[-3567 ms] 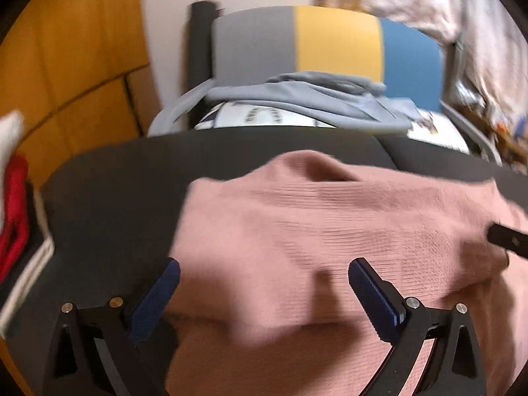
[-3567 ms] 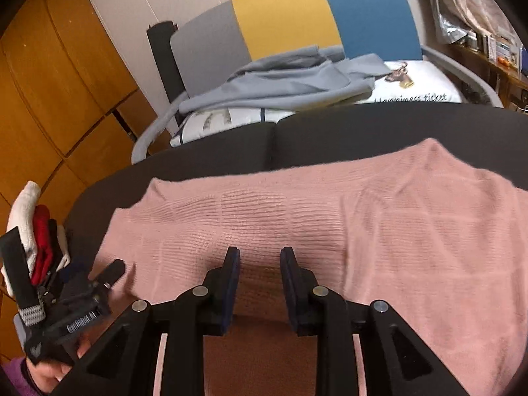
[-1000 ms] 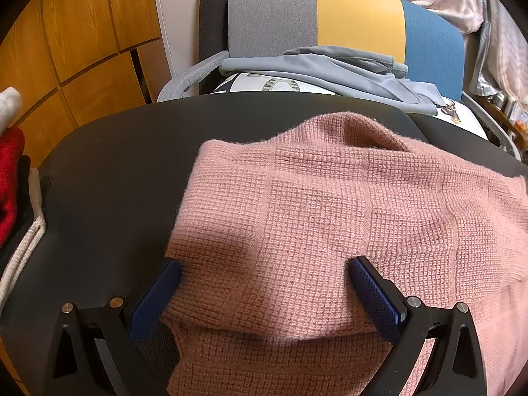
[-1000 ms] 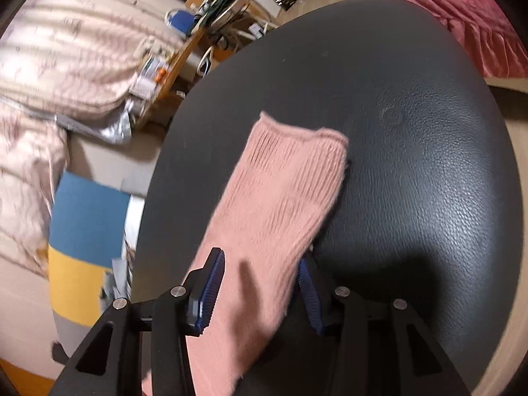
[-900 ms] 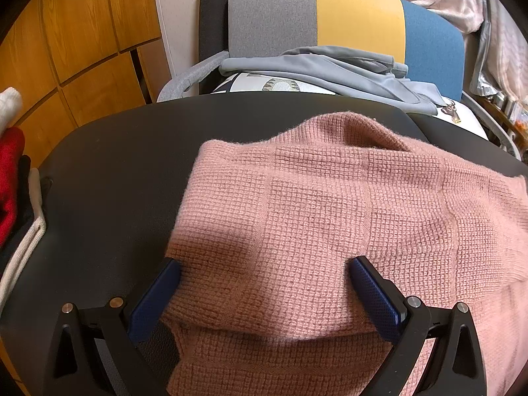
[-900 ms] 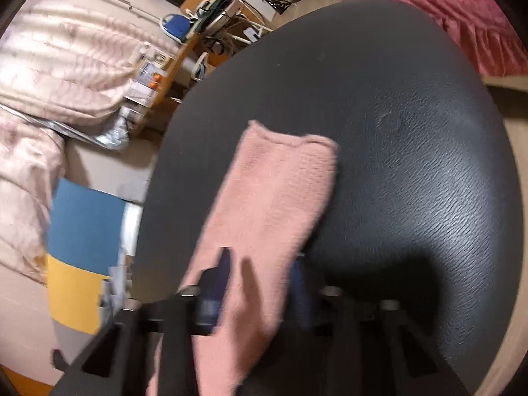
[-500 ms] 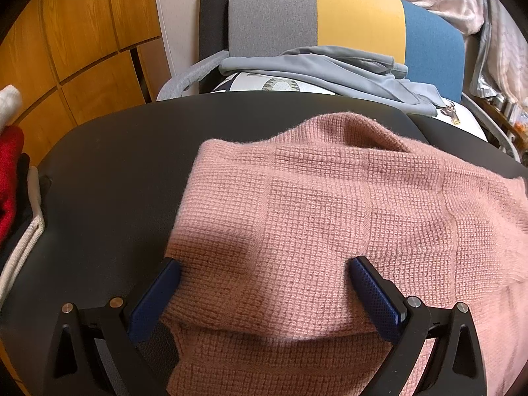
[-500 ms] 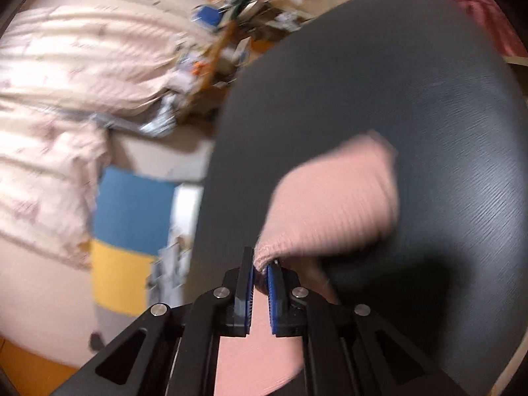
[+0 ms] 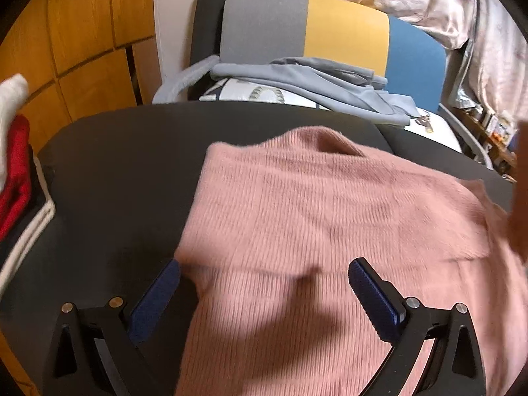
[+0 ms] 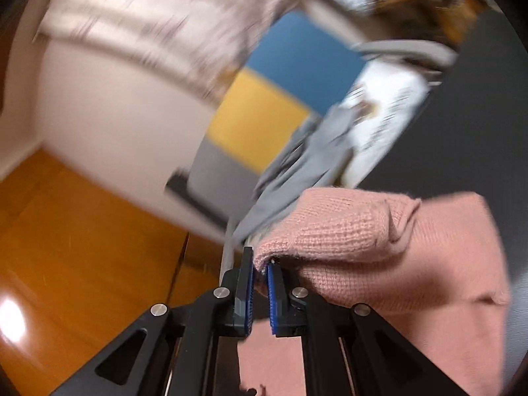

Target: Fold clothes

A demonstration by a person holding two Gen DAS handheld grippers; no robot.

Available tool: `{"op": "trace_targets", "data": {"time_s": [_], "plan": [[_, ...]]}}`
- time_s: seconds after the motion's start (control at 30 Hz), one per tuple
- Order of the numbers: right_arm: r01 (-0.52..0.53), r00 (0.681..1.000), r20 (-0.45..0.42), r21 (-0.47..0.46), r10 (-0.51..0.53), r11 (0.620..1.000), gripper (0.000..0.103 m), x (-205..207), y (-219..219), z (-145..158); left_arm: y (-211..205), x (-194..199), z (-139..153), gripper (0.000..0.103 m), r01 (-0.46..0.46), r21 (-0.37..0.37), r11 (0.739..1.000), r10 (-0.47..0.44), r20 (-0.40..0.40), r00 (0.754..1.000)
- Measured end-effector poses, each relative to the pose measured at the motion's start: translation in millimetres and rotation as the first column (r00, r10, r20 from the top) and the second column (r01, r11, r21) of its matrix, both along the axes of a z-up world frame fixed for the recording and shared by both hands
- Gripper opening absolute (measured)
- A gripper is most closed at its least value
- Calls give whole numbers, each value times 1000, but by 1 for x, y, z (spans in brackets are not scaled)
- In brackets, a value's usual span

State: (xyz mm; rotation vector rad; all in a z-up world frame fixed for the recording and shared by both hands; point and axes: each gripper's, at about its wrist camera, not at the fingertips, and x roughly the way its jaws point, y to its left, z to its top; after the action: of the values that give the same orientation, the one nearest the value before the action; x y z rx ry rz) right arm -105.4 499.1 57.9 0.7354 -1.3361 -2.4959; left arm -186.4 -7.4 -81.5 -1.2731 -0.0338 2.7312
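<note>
From the left wrist view: a pink knit sweater (image 9: 330, 224) spread flat on a dark round worktop (image 9: 115, 171), filling the near and right part of it. Left gripper (image 9: 264, 280) low over the near edge of the sweater, jaws wide apart, one blue pad (image 9: 158, 293) beside the sweater's left edge over the dark top, the other over the pink knit, nothing pinched between them. A fold line across the sweater just ahead of the pads. Behind the worktop, a chair (image 9: 330, 29) with a grey, yellow and blue back, a grey garment (image 9: 316, 82) draped on its seat. Red and white clothes (image 9: 13, 151) in a pile at the far left. At the right edge, a blurry pink strip, too smeared to tell much. From the right wrist view: all tilted and blurred. Right gripper (image 10: 260, 290) with jaws together, clamped on a thin edge of the pink sweater (image 10: 379, 250). Pink knit lifted and bunched to the right of the jaws, hanging over the dark worktop (image 10: 462, 132). Chair (image 10: 264, 115) and grey garment (image 10: 310, 165) beyond it, orange wooden wall (image 10: 82, 247) on the left.
</note>
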Motion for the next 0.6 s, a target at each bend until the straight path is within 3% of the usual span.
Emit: {"op": "trace_targets", "data": {"time_s": [0.1,0.23,0.37,0.4,0.53,0.6], "plan": [[-144,989,17,58,144,988,6,-17,-70,-15,-11,7,-2,103,-14,34,999,14,12,1000],[-301,950,134,155,282,941,6,-28,-148,-72,-22,11,-9,103,-48,80,996,46,32,998],[-394,903,312,329,295,858,11,-28,-196,-132,-25,9,-14,103,-72,101,992,66,60,996],[-407,893,339,333,295,851,20,-26,-200,-143,-24,8,-14,103,-73,108,991,66,63,996],[-382,907,299,284,298,879,26,-5,-194,-155,-14,7,-11,103,-53,113,992,47,56,997],[-321,927,267,210,262,924,27,5,-178,-155,-7,5,-9,103,-36,109,993,30,51,998]]}}
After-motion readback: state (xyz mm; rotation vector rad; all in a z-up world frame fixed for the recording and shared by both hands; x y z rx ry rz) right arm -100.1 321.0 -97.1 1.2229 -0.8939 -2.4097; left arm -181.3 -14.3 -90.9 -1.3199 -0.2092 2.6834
